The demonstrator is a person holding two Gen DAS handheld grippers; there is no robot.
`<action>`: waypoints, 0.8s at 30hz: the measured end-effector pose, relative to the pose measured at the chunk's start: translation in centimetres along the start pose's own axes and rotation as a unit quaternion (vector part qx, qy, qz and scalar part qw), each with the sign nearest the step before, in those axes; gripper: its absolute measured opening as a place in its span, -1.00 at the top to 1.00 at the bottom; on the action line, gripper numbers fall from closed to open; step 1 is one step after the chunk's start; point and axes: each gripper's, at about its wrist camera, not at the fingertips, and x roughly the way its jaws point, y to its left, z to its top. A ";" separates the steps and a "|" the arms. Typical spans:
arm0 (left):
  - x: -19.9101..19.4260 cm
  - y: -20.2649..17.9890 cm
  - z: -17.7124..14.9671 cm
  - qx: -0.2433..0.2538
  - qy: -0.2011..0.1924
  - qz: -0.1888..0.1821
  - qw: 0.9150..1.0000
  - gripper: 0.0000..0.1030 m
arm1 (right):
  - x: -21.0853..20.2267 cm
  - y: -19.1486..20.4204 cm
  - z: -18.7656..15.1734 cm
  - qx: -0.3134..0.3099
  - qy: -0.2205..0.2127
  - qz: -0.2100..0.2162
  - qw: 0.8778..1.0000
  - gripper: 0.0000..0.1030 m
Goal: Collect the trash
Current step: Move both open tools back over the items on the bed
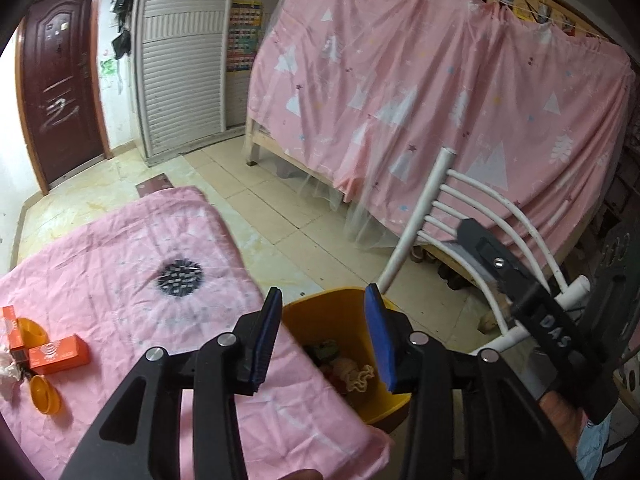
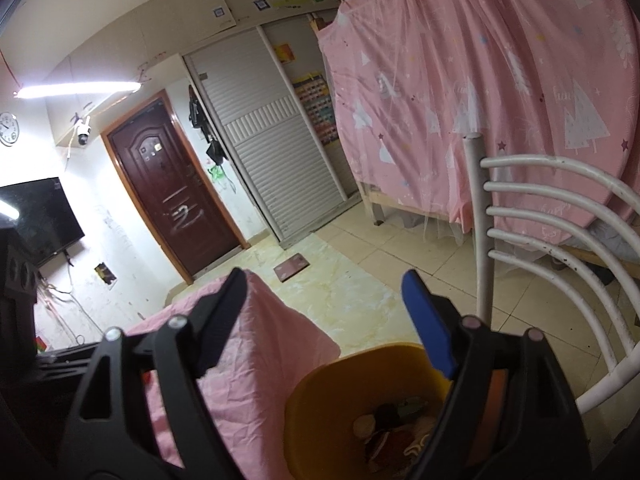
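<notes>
Beside the pink-covered table [image 1: 168, 240], yellow bin [image 1: 320, 316] holds crumpled scraps [image 1: 352, 372]. Orange boxes [image 1: 60, 354] at 9 o'clock. Left gripper [image 1: 324, 336] and right gripper [image 2: 332, 320] both released, empty.

Open bin [image 1: 304, 316] mouth; chair [image 1: 472, 216] alongside

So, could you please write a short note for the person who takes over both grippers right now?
Left gripper: open, nothing between the fingers, hanging over the yellow bin.
Right gripper: open wide, empty, also near the bin.
Bin: beside the table's pink cloth, next to the white chair; it already has several scraps inside.
Left to collect, on the cloth's far left: two orange boxes, two orange cups, crumpled white paper.
</notes>
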 end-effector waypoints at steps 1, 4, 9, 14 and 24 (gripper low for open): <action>-0.1 0.5 -0.1 -0.002 -0.001 0.005 1.000 0.30 | 0.0 0.1 -0.1 -0.001 0.000 0.002 1.000 -0.58; -0.6 2.3 -0.5 -0.006 -0.008 0.029 1.000 0.28 | 0.1 1.2 -0.3 -0.014 0.004 0.008 1.000 -0.58; -1.6 6.4 -1.2 -0.033 -0.014 0.057 0.998 0.24 | 0.6 4.2 -1.1 -0.046 0.017 0.024 0.999 -0.62; -3.0 10.8 -1.9 -0.057 -0.027 0.091 0.994 0.20 | 1.1 7.5 -2.3 -0.071 0.030 0.044 0.996 -0.64; -6.6 19.9 -3.3 -0.129 -0.045 0.139 0.981 0.16 | 3.9 15.3 -5.5 -0.125 0.080 0.093 0.985 -0.66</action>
